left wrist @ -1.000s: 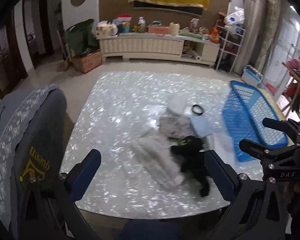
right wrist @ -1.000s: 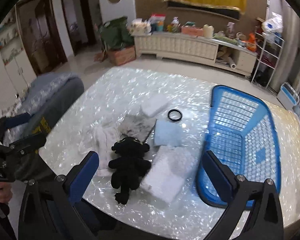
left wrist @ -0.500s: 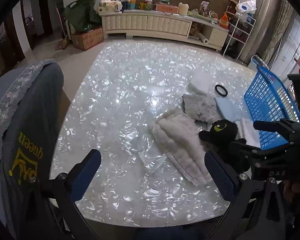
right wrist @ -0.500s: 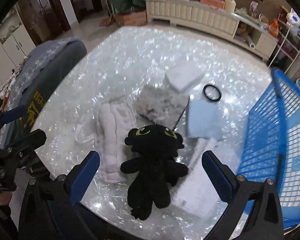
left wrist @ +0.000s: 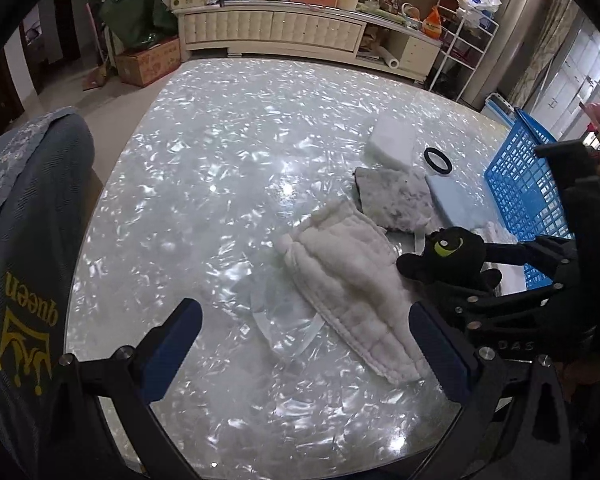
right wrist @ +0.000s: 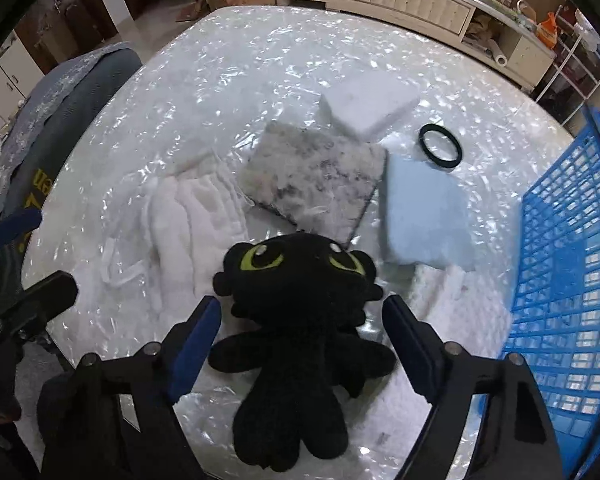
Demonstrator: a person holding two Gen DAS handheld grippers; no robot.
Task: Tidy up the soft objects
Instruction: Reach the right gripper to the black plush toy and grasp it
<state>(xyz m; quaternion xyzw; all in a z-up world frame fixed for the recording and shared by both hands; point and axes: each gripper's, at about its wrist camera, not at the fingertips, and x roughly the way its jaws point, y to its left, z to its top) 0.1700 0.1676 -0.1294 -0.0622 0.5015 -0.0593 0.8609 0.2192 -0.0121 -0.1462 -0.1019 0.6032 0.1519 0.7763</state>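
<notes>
A black plush dragon (right wrist: 300, 320) with green eyes lies on the pearly table (right wrist: 228, 60). My right gripper (right wrist: 304, 320) is open, its fingers on either side of the plush body, apart from it. The plush also shows in the left wrist view (left wrist: 448, 256). A white quilted cloth (left wrist: 348, 280) lies left of it, with a grey fuzzy pad (right wrist: 312, 180), a light blue pad (right wrist: 424, 216) and a white foam block (right wrist: 368, 104) behind. A blue basket (right wrist: 572, 280) stands at the right. My left gripper (left wrist: 308, 344) is open and empty above the table's near edge.
A black ring (right wrist: 440, 146) lies beside the blue pad. A clear plastic sheet (left wrist: 284, 316) lies by the quilted cloth. A grey chair back (left wrist: 24, 240) stands at the table's left. A cabinet (left wrist: 300, 32) lines the far wall.
My right gripper has dropped down and forward until its open fingers straddle the black plush. My left gripper has moved lower and closer to the table.
</notes>
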